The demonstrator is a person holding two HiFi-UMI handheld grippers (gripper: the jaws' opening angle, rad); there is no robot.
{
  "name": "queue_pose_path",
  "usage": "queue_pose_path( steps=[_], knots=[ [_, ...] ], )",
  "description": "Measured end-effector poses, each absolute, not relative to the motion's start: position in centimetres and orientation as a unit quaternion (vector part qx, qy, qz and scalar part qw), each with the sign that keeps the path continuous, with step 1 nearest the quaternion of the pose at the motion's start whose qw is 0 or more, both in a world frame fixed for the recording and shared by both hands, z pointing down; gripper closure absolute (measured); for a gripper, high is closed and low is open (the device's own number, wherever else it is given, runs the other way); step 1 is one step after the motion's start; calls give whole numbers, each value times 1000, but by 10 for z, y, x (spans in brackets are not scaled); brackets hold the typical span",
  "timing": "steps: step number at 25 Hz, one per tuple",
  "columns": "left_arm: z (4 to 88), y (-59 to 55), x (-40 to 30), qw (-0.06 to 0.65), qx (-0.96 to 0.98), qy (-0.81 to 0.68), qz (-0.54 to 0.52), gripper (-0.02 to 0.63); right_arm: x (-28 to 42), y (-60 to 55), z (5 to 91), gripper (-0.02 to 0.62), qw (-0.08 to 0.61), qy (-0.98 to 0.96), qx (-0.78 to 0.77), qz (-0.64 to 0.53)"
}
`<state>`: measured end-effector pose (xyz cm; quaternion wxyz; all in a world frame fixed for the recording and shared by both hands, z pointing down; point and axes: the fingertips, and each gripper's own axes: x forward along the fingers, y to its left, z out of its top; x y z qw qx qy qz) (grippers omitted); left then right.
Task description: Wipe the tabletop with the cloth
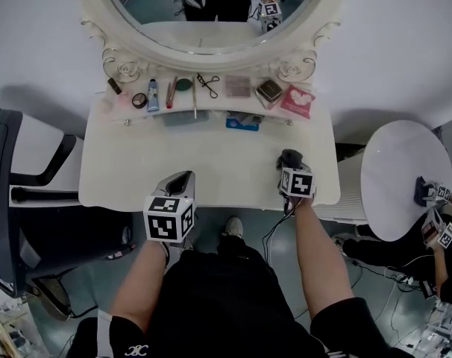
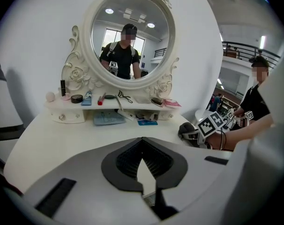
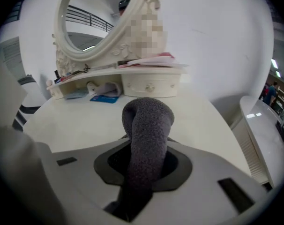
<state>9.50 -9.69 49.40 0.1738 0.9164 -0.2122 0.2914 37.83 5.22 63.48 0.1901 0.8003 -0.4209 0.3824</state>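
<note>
- The white dressing table [image 1: 211,171] fills the middle of the head view. Its tabletop is bare apart from a few flat items tucked under the shelf at 12 o'clock.
- The oval mirror [image 1: 211,10] stands at 12 o'clock, with a shelf of cosmetics [image 1: 203,89] below it.
- The left gripper [image 2: 142,142] hovers off the table's front edge at about 7 o'clock. Its jaws meet at the tips with nothing between them, so it's idle.
- The right gripper [image 3: 144,168] is over the tabletop at about 4 o'clock, near the front right corner. Its jaws are clamped on the cloth.
- The grey cloth [image 3: 149,121] bulges out of those jaws as a thick folded loop, pointing toward the shelf. It looks low over the surface, though neither view settles whether it touches.
- A blue packet [image 1: 243,123] lies at 12 o'clock, just under the shelf.
- My read is that the cloth is gripped and in place, so the wiping step is at hand.
- The next move calls for pressing the loop flat on the tabletop and sweeping from 4 o'clock toward 8. The stroke should stay short of the blue packet.
</note>
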Motion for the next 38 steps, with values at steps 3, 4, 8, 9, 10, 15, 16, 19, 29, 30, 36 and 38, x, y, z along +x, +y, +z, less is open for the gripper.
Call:
queue_pose_path(
  steps=[3, 4, 8, 9, 10, 15, 16, 19, 29, 30, 36, 38],
  knots=[
    [494, -95, 110, 169, 916, -214, 294, 606, 426, 87, 637, 505, 174, -387, 818, 389],
    [493, -95, 114, 168, 916, -216, 294, 606, 440, 97, 637, 505, 170, -377, 822, 390],
    [493, -94, 127, 163, 913, -227, 298, 606, 493, 127, 639, 505, 155, -349, 836, 394],
    [493, -94, 129, 163, 911, -231, 299, 606, 504, 131, 639, 505, 153, -344, 839, 393],
    [493, -93, 130, 162, 910, -235, 300, 606, 515, 135, 639, 505, 150, -340, 842, 391],
    [497, -96, 125, 167, 901, -262, 304, 606, 548, 135, 639, 505, 136, -327, 852, 384],
    [498, -96, 123, 169, 898, -267, 305, 606, 549, 132, 639, 505, 139, -325, 854, 382],
    [503, -93, 120, 173, 893, -277, 310, 606, 549, 120, 639, 505, 146, -321, 857, 377],
    [505, -85, 113, 173, 887, -290, 316, 606, 496, 28, 634, 506, 203, -423, 815, 341],
    [506, -85, 110, 174, 885, -293, 316, 606, 490, 22, 634, 506, 208, -430, 811, 338],
    [509, -86, 105, 178, 881, -301, 318, 606, 464, -6, 639, 506, 221, -472, 789, 325],
    [510, -87, 105, 179, 881, -300, 319, 606, 457, -11, 639, 506, 223, -475, 789, 321]
  ],
)
